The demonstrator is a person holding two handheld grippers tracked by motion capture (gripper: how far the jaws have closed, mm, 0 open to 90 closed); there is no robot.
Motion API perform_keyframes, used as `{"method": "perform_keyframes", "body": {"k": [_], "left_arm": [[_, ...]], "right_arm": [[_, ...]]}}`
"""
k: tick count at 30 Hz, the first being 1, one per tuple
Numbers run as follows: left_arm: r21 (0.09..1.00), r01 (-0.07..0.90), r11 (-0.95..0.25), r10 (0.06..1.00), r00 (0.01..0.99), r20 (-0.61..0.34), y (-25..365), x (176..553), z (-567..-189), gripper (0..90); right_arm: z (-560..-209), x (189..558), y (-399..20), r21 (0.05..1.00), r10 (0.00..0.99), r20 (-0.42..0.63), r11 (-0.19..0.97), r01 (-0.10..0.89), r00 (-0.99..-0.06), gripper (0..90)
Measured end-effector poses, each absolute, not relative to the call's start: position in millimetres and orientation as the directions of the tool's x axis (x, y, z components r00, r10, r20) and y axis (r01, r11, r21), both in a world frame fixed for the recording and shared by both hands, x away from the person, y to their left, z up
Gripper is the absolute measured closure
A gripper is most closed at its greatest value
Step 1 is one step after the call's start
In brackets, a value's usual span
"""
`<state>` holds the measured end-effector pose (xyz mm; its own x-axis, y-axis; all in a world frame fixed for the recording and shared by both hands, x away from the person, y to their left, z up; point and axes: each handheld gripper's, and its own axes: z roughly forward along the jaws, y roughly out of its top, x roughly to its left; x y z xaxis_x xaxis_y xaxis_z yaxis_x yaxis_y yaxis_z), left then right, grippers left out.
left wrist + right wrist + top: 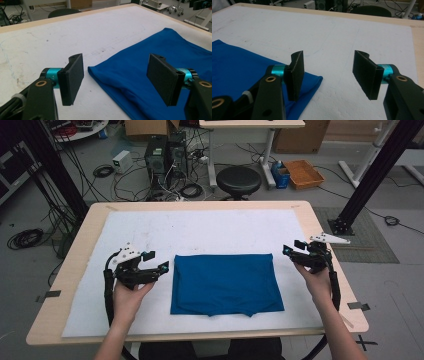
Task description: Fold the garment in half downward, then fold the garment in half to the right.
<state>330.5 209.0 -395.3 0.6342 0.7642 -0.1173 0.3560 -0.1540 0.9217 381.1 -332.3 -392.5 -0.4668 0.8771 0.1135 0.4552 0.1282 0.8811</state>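
White mat [200,230] bears a folded blue cloth [225,284]; left hand-held gripper [156,262] and right hand-held gripper [294,248] gape empty.

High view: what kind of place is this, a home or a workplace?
Most likely a lab or workshop, not a home. Behind the table with the folded blue cloth, computer towers stand on the floor among loose cables, beside a black stool, cardboard boxes and black metal frame posts.

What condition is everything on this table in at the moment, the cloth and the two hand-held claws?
Blue fabric garment: folded into a flat rectangle, lying on the white mat.
Left gripper: jaws open, nothing between them, beside the garment's left edge.
Right gripper: jaws open, empty, near the garment's right corner.
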Motion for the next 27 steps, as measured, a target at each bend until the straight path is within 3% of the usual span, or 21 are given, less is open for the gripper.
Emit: {"method": "perform_keyframes", "body": {"k": [8,16,27], "left_arm": [[0.919,0.356,-0.169,0.777,0.622,-0.098,201,320,-390,30.0],[0.896,0.410,-0.172,0.778,0.614,-0.132,190,286,-406,30.8],[0.811,0.575,-0.112,0.823,0.510,-0.248,175,250,-445,40.7]], "right_arm": [[-391,381,-330,0.883,0.874,0.110,0.133,0.451,-0.474,43.0],[-390,380,-329,0.884,0.873,0.104,0.139,0.447,-0.477,43.0],[-391,376,-317,0.882,0.856,0.083,0.174,0.437,-0.510,43.2]]}}
